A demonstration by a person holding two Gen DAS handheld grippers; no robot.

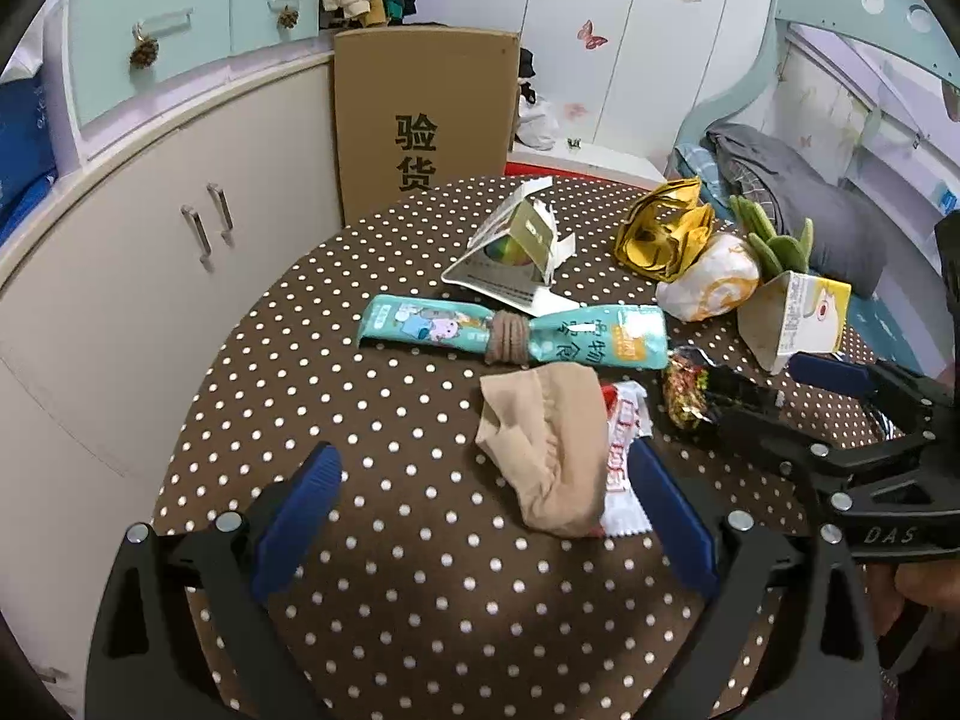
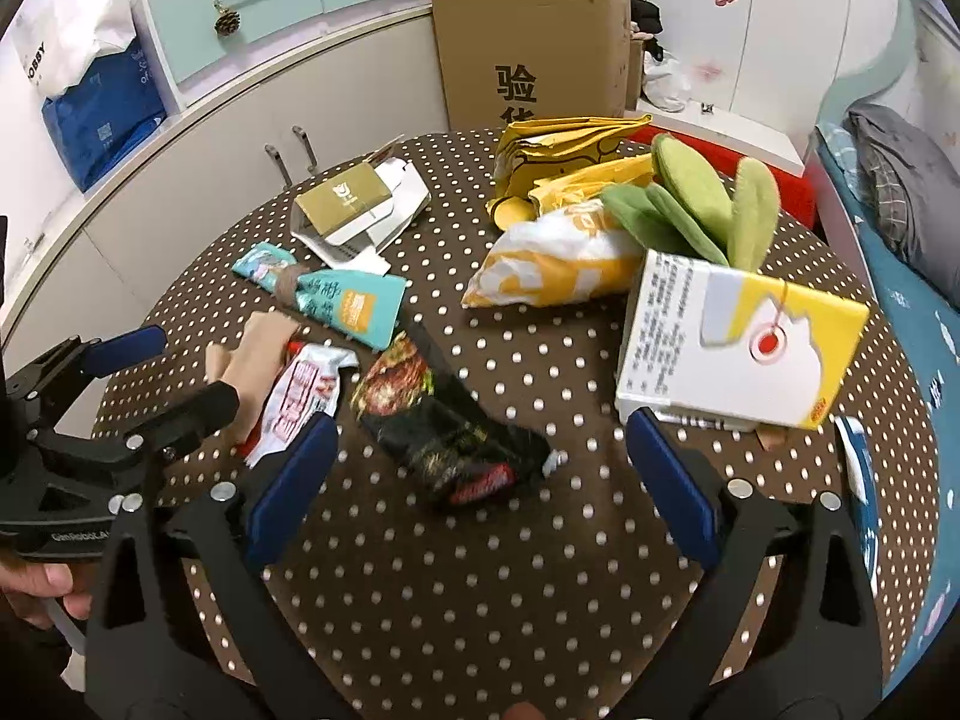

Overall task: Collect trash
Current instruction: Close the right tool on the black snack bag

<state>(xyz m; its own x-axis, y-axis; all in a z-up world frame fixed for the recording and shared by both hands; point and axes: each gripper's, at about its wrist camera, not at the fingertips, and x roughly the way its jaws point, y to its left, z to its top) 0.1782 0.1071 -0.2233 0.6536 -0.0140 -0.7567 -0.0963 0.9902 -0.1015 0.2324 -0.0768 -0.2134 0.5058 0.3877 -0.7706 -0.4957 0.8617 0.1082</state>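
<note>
Trash lies on a round brown polka-dot table. A beige stocking covers part of a red-and-white wrapper. My left gripper is open just short of them, its right finger beside the wrapper. A black snack wrapper lies between the open fingers of my right gripper, slightly ahead of them. A teal packet tied with a band lies further back. A white-and-yellow carton stands right of the black wrapper. The right gripper also shows in the left wrist view.
Torn white packaging, a yellow bag, a white-yellow bag and a green plush sit at the table's far side. A cardboard box and cabinets stand behind. A bed is at the right.
</note>
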